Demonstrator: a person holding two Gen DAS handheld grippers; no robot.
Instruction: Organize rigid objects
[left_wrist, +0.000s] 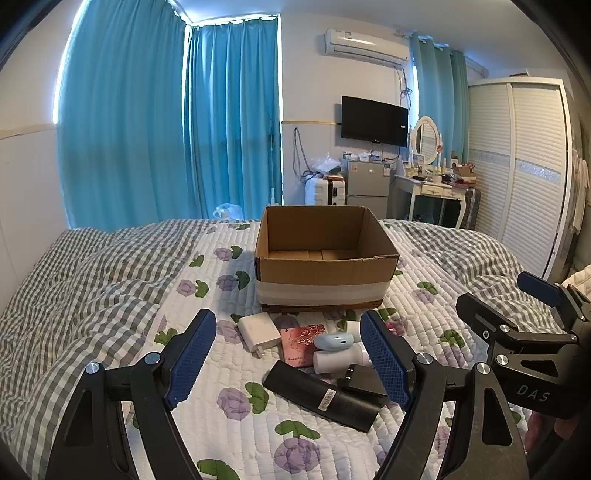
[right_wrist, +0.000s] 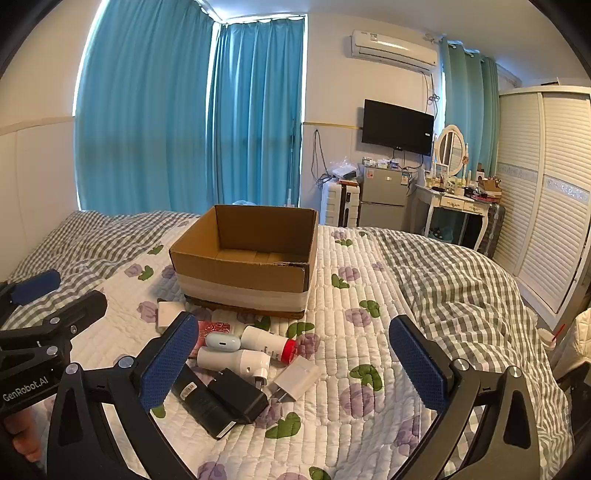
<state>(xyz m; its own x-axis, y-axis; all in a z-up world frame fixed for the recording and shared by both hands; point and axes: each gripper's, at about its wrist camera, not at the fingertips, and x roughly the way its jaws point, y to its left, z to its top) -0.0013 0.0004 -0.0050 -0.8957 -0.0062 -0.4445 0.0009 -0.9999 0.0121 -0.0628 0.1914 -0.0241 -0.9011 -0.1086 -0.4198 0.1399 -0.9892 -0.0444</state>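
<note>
An open cardboard box (left_wrist: 325, 269) (right_wrist: 243, 273) stands on the bed, nothing visible inside. In front of it lies a pile: a white charger (left_wrist: 258, 330), a pink card (left_wrist: 301, 341), a pale blue earbud case (left_wrist: 332, 340) (right_wrist: 221, 340), a white cylinder (left_wrist: 338, 360) (right_wrist: 232, 360), a white bottle with a red cap (right_wrist: 269, 343), a long black box (left_wrist: 321, 395) (right_wrist: 201, 400), a black adapter (right_wrist: 236, 395) and a small white plug (right_wrist: 297, 378). My left gripper (left_wrist: 288, 362) is open above the pile. My right gripper (right_wrist: 293, 365) is open and empty, just right of the pile.
The bed has a white floral quilt (right_wrist: 354, 332) and a grey checked blanket (left_wrist: 85, 280) (right_wrist: 454, 280). Beyond the bed are blue curtains, a small fridge (left_wrist: 367, 184), a dressing table (right_wrist: 454, 206) and a white wardrobe (right_wrist: 546, 221). The other gripper shows at each view's edge.
</note>
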